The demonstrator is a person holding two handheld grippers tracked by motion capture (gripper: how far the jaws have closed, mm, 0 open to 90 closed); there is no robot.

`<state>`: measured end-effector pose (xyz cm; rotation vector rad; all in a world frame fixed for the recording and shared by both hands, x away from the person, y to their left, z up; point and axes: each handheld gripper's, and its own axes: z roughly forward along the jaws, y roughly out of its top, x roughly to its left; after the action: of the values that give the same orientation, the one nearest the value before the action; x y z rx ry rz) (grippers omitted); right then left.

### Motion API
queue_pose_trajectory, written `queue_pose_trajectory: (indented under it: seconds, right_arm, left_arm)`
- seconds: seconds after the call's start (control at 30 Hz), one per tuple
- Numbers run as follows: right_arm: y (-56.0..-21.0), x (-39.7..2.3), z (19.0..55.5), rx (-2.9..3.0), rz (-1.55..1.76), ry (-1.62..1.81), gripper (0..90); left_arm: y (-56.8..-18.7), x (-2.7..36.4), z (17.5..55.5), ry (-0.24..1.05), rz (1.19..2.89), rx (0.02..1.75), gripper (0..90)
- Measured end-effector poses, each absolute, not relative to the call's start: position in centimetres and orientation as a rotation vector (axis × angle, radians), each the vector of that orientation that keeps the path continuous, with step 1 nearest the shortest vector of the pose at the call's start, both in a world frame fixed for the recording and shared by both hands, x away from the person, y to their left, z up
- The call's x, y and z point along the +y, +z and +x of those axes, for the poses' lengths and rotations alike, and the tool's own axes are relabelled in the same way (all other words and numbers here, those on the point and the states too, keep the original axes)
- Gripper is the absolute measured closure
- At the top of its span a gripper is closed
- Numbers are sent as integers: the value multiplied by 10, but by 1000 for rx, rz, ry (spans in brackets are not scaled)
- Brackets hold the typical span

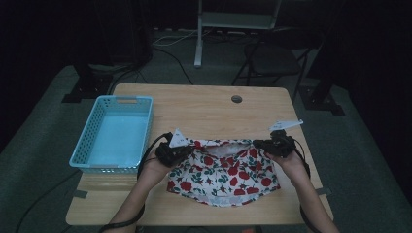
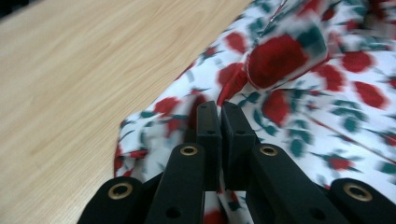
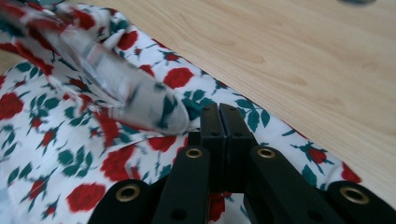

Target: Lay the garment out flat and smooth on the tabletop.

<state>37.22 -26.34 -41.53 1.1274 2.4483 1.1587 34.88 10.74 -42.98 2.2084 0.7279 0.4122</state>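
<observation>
While both hands work at the near half of the wooden table [image 1: 209, 109], a white garment printed with red roses and green leaves [image 1: 223, 174] lies spread on the wood, its near hem close to the person's edge of the table. Relative to this floral garment, the left gripper [image 1: 187, 148] sits at its far left corner and the right gripper [image 1: 257, 144] at its far right corner, each at the end of the garment's far edge, which stands a little raised and gathered between them.

From the left gripper view, the black jaws stand closed together, pad to pad, with the rose fabric [image 2: 299, 93] bunched around and under their tips; the cloth appears pinched between them, though the exact fold caught is hidden by the jaws themselves. From the right gripper view the jaws likewise stand pressed shut, with the printed cloth [image 3: 70, 140] rising in a blurred fold just left of their tips and running beneath them.

Left of the garment, just beyond the left hand [image 1: 155, 167], stands a light blue plastic basket [image 1: 92, 131] with lattice walls. Nothing lies inside it; its pale floor shows bare. It rests near the table's left edge, apart from the cloth.

Beyond the garment, toward the table's far edge, a small round cable hole [image 1: 236, 99] is set into the wood
</observation>
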Motion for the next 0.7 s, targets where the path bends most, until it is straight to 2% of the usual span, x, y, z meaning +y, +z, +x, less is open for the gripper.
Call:
queue_pose_trajectory:
  seconds: [0.13,0.17,0.2,0.23,0.27,0.33,0.43,0.53,0.7]
  right_arm:
    - [-429,-263,386,2458,1212,1141,892]
    - [-432,-262,388,2461,1227,1127,892]
    - [-434,-262,391,2460,1243,1112,889]
    - [-437,-263,393,2451,1264,1109,845]
    - [-438,-265,394,2432,1291,1117,750]
    - [-438,-271,394,2387,1370,1187,606]
    - [-431,-276,386,2342,1383,1218,502]
    - [-429,-276,378,2359,1367,1224,480]
    - [-441,-273,375,2422,1380,1207,428]
  left_arm:
    - [-443,109,368,337,2192,801,876]
    - [-445,109,371,327,2192,834,841]
    - [-447,109,374,340,2199,878,714]
    - [-447,109,373,372,2202,899,559]
    - [-445,109,370,425,2201,912,513]
    - [-439,115,365,408,2158,919,467]
    - [-434,124,358,330,2111,931,427]
    - [-435,127,352,336,2120,956,397]
    - [-437,125,336,320,2146,891,385]
